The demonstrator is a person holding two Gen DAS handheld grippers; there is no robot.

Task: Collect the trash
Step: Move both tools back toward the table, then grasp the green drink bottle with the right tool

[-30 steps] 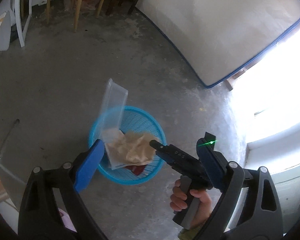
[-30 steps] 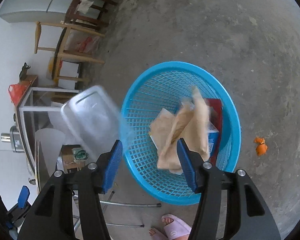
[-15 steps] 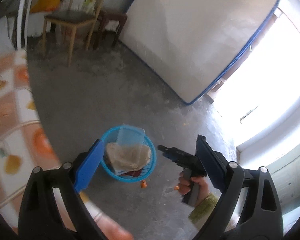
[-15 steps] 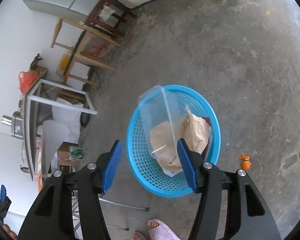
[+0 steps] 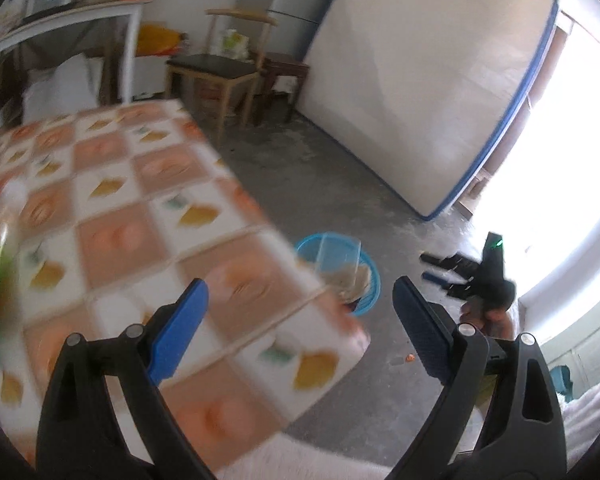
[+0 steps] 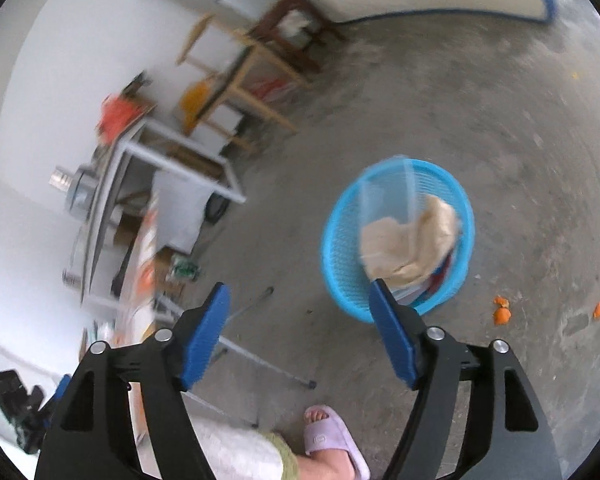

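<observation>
A blue mesh basket stands on the concrete floor. In it are crumpled brown paper, a clear plastic container standing on edge, and a red-and-blue carton. My right gripper hangs high above the floor, left of the basket; its jaws are opening and nothing is between them. My left gripper is open and empty above the corner of a table with an orange-and-white patterned cloth. From there the basket shows beyond the table edge, and the right gripper is in a hand to its right.
Orange peel pieces lie on the floor right of the basket. A foot in a purple slipper is near the bottom. A wooden chair, a stool and a leaning mattress stand at the back. A white metal shelf is at left.
The clear container dropped into the basket. Both grippers rose and drew back from it; the left view swung over the patterned table. The right jaws spread wider.
</observation>
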